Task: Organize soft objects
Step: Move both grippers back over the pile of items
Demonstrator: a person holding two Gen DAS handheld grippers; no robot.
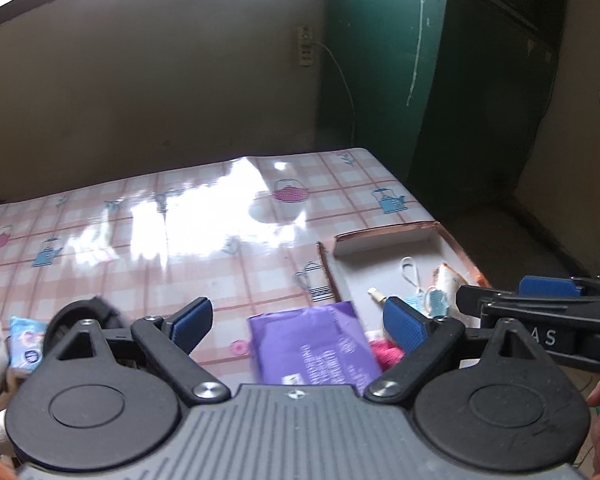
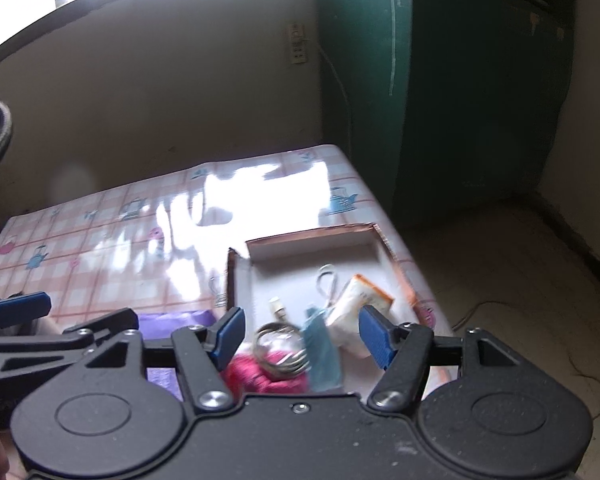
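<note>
Both the left claw (image 1: 296, 320) and right claw (image 2: 300, 330) are held spread and empty, so the slick purple packet (image 1: 312, 348) could be pushed off the bench (image 1: 140, 248).

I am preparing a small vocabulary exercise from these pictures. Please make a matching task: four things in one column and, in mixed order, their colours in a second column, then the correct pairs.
Things:
1. flat packet between the left tool's fingers
2. face mask in the box
3. fluffy item under the metal rings
4. small pouch in the box

Colours:
A. white with an orange edge
B. purple
C. light blue
D. pink

Pairs: 1-B, 2-C, 3-D, 4-A
</note>
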